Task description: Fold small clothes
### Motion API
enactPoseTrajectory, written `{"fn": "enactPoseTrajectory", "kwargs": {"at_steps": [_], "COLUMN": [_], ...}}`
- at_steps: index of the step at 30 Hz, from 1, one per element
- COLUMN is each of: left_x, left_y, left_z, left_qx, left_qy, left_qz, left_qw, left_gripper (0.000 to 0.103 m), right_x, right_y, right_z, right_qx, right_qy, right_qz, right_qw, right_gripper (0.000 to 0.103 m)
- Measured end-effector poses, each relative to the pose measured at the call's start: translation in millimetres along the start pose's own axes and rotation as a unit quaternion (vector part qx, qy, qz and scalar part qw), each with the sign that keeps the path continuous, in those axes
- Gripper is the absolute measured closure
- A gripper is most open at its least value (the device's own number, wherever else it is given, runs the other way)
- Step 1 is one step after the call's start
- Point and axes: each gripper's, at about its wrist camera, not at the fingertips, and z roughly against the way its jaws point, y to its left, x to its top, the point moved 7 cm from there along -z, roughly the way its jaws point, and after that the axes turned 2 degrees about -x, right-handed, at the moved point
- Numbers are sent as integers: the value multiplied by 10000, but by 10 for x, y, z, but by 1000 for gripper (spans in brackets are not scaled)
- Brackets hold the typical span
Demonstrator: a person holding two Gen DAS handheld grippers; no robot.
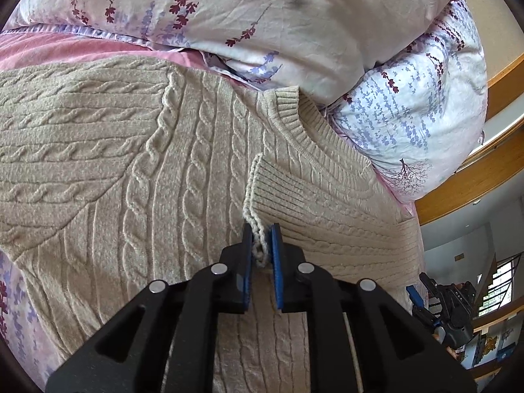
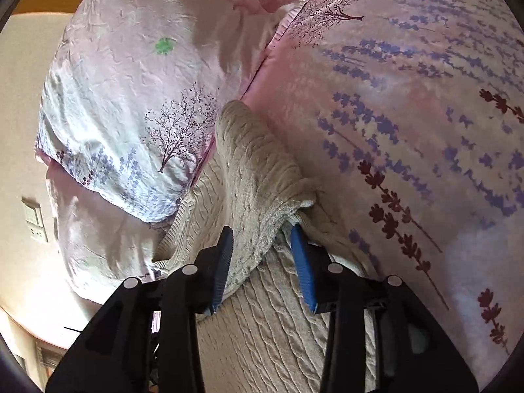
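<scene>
Left claw [image 1: 261, 242] pinches the sweater [image 1: 131, 163] cuff [image 1: 262, 190] edge.

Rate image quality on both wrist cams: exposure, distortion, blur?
Left wrist: even daylight, sweater knit crisp, strong fisheye bending the wooden frame, dark vignette corners. Right wrist: wall at left washed out, quilt soft and hazy, the sweater fold between the tongs sharper, same barrel warp.

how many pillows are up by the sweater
2 in the left wrist view: one large floral pillow above the beige sweater, and a second pillow tucked under its right end, beside the sweater's collar. More may be hidden.
</scene>
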Motion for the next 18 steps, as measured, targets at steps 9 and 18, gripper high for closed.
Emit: {"fn": "enactPoseTrajectory", "kwargs": {"at_steps": [9, 18], "left_x": [23, 8], "left_y": [-29, 9], "left_z": [-50, 129], "left_qx": [154, 53], "left_qy": [-156, -175], "left_qz": [-82, -239], "left_qw": [9997, 9995], "left_gripper": [94, 77], "right_x": [292, 35], "right_y": [-152, 183], "right_z": [54, 550], "right_qx": [-105, -1237], "right_qy": [-847, -1307], "right_qz": [-452, 661], "right_qw": [9953, 9815], "right_gripper": [82, 64]}}
